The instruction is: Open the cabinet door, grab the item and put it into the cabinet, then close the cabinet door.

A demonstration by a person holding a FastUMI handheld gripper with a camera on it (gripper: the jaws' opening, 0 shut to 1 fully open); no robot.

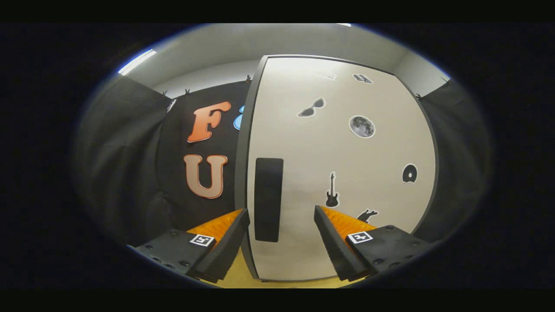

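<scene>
**Door shut, handle lined up between my fingers**

While the cabinet door (347, 173) stood closed in front of me, I judged the work to be at its first step: opening. No item to stow was in my sight, so grabbing and placing lay ahead.

My gripper (282, 225) was spread wide, fingers apart and holding nothing. The dark upright handle (268, 198) sat on the door near its left edge, just ahead of my fingertips and in the gap between them, closer to the left finger (225, 247) than to the right finger (336, 247). From midway between my tips it lay at about eleven o'clock. I could not tell whether either finger touched it; I took them to be just short of it.

Stickers dotted the door face: sunglasses (311, 108) at twelve o'clock from the handle and a little right, a moon (362, 126) at two o'clock, a guitar (331, 190) at three o'clock.

Next move, as I judged it: ease forward and slightly left so the handle sat squarely between both fingers, close on it, then pull in an arc about the far hinge side. Risk: pinching off-centre and slipping off the handle.

A yellow surface (243, 277) showed below the door at six o'clock.
</scene>
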